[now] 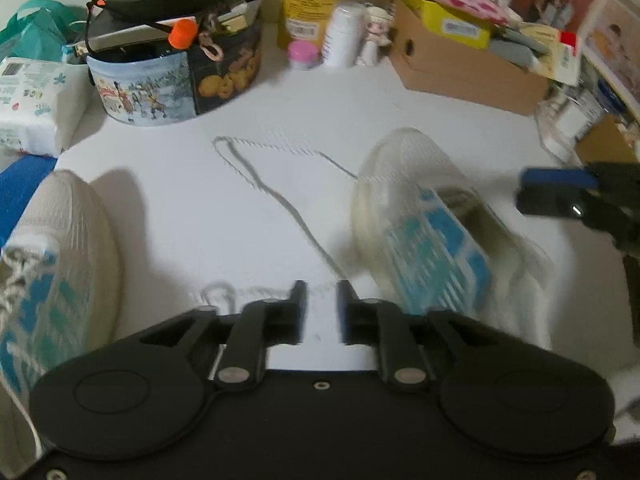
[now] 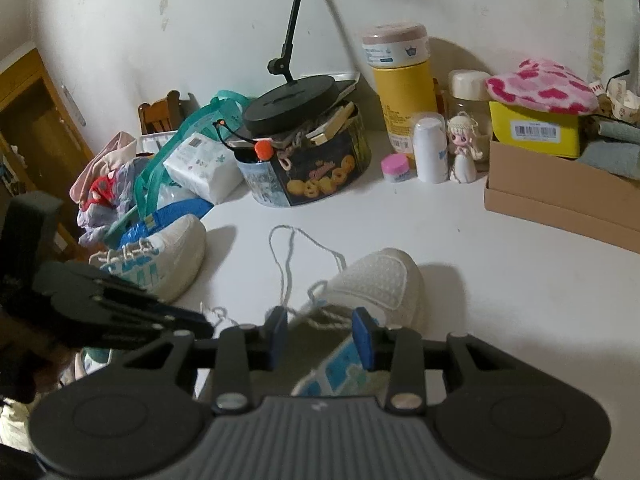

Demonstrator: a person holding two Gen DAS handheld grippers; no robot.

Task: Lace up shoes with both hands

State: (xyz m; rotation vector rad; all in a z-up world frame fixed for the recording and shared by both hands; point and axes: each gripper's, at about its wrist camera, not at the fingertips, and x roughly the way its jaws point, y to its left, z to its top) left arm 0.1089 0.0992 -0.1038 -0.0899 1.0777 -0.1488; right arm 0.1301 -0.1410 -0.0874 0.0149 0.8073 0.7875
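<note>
Mid-lacing: your left gripper [image 1: 322, 308] hangs open and empty over the loose white cord lace [image 1: 256, 176], your right gripper [image 2: 322, 334] part-open astride the white-and-blue mesh sneaker [image 2: 380, 280], gripping nothing I can see; next, pinch the lace end.

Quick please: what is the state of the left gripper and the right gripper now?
Left gripper: open, nothing held, over the loose white shoelace.
Right gripper: open, astride the white and blue mesh sneaker; not gripping it.

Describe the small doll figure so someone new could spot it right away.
Start at the tall yellow canister against the wall. Right of it stand a white bottle and then the doll figure, beside the cardboard box. It alone has a face and blonde hair.
</note>
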